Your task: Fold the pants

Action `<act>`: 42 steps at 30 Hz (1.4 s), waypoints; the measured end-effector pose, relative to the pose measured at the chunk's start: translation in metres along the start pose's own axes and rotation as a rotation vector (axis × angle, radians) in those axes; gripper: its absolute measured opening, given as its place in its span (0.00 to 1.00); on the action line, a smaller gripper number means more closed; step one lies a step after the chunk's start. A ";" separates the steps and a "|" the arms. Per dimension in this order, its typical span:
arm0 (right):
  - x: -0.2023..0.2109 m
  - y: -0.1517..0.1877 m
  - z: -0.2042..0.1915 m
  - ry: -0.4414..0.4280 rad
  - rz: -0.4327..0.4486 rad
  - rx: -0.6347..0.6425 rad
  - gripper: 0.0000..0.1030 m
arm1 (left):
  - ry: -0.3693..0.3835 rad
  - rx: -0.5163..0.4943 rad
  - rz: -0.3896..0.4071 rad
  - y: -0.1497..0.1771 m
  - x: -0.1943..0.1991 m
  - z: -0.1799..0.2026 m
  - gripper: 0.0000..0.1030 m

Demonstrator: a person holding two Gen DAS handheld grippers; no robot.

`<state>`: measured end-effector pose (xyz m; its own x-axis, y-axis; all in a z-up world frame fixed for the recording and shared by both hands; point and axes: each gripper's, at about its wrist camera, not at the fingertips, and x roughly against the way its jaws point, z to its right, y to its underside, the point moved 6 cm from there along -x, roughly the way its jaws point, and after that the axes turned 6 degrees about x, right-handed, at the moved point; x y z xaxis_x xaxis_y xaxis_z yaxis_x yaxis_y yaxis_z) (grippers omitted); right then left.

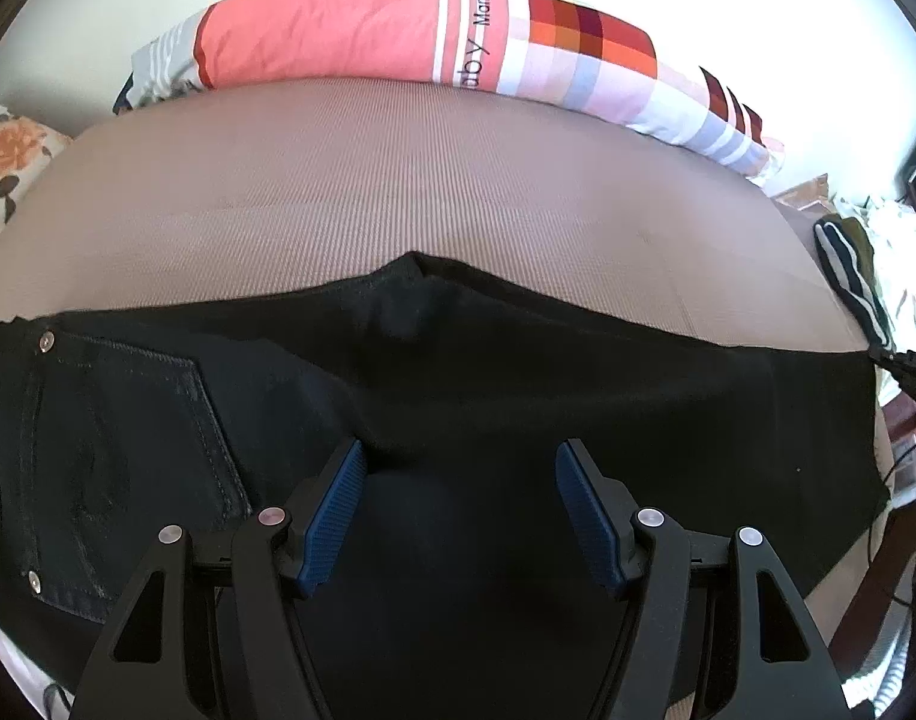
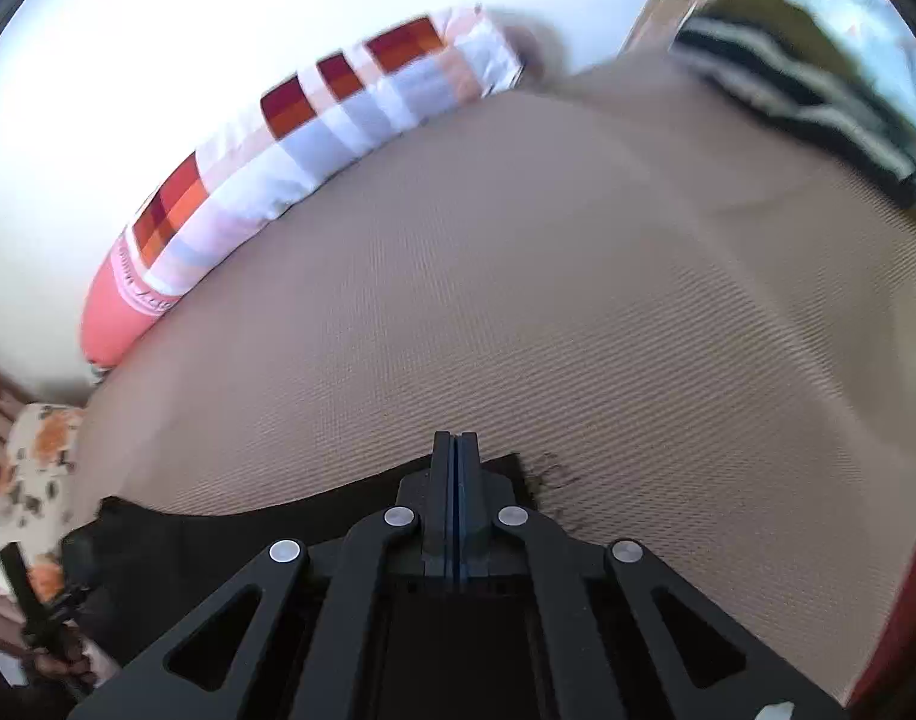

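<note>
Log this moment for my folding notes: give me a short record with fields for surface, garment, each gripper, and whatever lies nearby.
surface: tan ribbed bed cover
garment: black pants spread flat, back pocket facing up
left gripper: open, over the pants, nothing between its pads
right gripper: shut, at the pants' far edge; cannot tell if cloth is pinched
nearby: pink checked pillow along the far side; floral pillow; striped cloth at the bed's edge
</note>
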<state>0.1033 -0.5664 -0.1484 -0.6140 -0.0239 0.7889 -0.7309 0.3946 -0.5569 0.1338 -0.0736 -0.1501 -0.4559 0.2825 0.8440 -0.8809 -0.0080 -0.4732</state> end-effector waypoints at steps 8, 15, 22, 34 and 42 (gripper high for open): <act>-0.036 0.002 0.009 0.090 -0.073 -0.021 0.00 | -0.028 -0.043 0.015 0.003 -0.013 -0.005 0.64; -0.031 -0.004 0.000 0.147 -0.100 -0.014 0.12 | -0.061 -0.125 0.006 0.002 -0.028 -0.004 0.65; -0.013 -0.017 -0.097 0.015 -0.065 0.117 0.20 | -0.060 -0.142 0.009 -0.005 -0.010 -0.010 0.65; -0.092 0.035 -0.336 -0.304 -0.287 0.503 0.32 | -0.234 -0.188 0.031 -0.010 0.015 -0.052 0.66; -0.127 0.076 -0.438 -0.439 -0.423 0.720 0.36 | -0.223 -0.072 0.059 -0.013 0.044 -0.110 0.66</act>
<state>0.2565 -0.1310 -0.1773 -0.2057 -0.4367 0.8758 -0.8371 -0.3851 -0.3886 0.1393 0.0448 -0.1350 -0.5305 0.0647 0.8452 -0.8440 0.0521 -0.5338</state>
